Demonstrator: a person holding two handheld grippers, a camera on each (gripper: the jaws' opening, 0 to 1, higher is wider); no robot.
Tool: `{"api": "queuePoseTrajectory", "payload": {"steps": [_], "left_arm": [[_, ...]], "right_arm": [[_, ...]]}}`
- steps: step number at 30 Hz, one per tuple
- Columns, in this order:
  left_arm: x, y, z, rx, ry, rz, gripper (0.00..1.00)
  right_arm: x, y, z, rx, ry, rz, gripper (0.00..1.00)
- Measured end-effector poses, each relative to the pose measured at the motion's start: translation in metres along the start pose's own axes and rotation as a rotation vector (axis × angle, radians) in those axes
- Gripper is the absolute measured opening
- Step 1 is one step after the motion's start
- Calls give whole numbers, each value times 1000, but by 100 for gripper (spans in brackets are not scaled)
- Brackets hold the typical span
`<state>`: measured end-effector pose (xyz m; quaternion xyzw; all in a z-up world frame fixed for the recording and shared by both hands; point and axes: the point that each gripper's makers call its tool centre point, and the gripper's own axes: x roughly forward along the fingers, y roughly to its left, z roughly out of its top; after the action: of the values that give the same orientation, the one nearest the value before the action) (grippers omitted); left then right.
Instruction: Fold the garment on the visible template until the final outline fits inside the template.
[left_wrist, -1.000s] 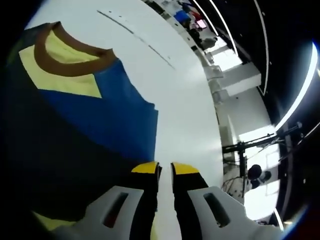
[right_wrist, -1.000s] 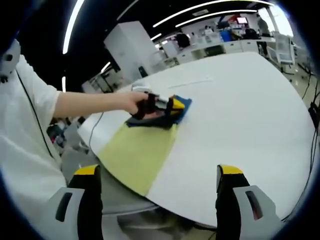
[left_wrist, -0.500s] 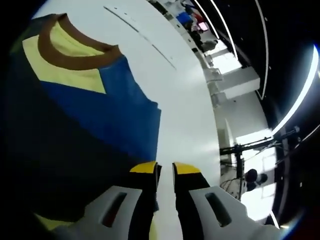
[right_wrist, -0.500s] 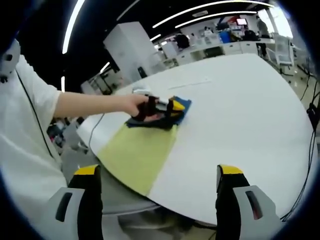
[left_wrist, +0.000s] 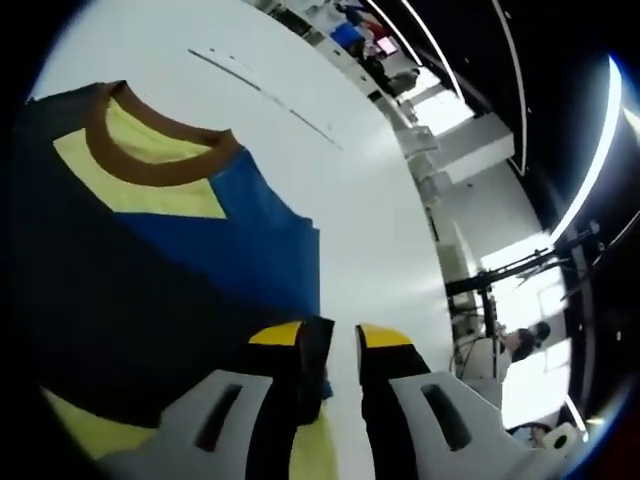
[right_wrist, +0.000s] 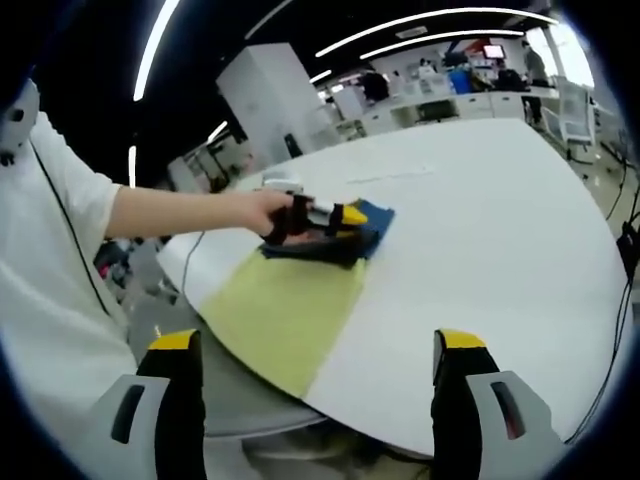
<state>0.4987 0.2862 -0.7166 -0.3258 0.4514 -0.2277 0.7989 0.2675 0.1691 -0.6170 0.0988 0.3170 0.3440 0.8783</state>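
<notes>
Open-plan lab, strip ceiling lights (right_wrist: 420, 18), rows of workbenches (right_wrist: 440, 95), white table (right_wrist: 500, 200)

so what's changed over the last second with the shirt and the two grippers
Little. The left gripper is still closed on the edge of the folded dark blue garment with the brown collar, nudging it slightly across the white round table. The yellow rectangular template lies as before. The right gripper stays open, raised off the table edge.
</notes>
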Motion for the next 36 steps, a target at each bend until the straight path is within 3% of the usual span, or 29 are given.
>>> {"api": "queuePoseTrajectory", "payload": {"steps": [6, 23, 36], "left_arm": [[-22, -2, 2, 25, -10, -16, 21], [-87, 16, -1, 106, -31, -6, 39], [-141, 39, 2, 140, -56, 6, 49]], "right_arm": [[0, 9, 5, -26, -1, 6, 95], [1, 26, 5, -56, -4, 15, 94], [9, 35, 11, -78, 3, 30, 94]]}}
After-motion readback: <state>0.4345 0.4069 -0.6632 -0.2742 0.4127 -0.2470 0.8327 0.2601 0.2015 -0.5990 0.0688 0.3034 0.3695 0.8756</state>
